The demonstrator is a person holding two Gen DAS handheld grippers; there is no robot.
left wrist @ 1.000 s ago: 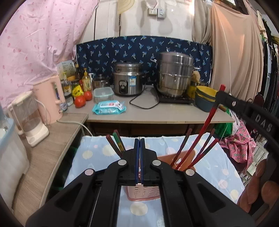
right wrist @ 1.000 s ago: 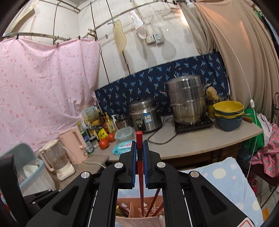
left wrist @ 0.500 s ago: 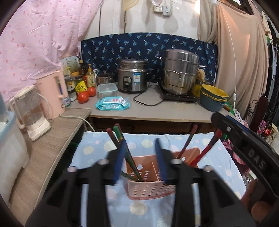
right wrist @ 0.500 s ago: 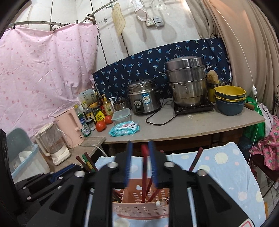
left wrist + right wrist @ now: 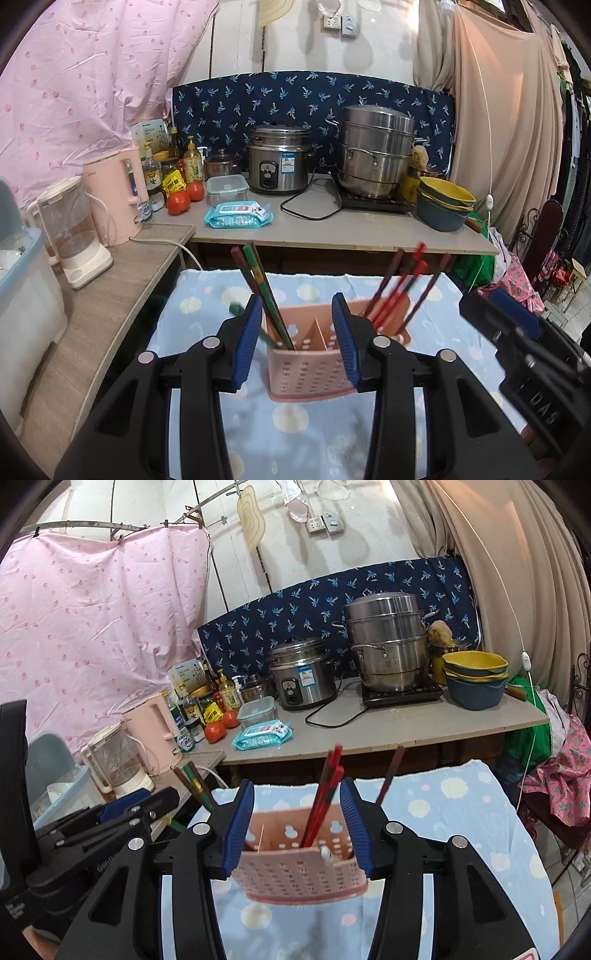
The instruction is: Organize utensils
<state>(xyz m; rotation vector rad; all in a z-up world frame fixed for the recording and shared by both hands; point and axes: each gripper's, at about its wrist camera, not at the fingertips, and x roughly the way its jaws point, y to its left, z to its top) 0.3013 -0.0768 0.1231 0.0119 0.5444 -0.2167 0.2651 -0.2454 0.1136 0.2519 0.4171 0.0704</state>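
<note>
A pink perforated utensil basket (image 5: pixel 314 365) stood on the blue dotted cloth (image 5: pixel 288 424), holding red chopsticks (image 5: pixel 397 295) in its right compartment and green-and-brown chopsticks (image 5: pixel 264 291) in its left. The left gripper (image 5: pixel 297 339) and right gripper (image 5: pixel 297 829) were both spread open, empty, before the basket. Behind, the desk (image 5: pixel 332 232) carried a rice cooker (image 5: pixel 279 160).

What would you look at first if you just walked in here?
Probably the pink basket on the dotted blue cloth, with red chopsticks poking out. Both grippers, left and right, hang open in front of it. Behind, big shiny pots sit on the counter.
</note>
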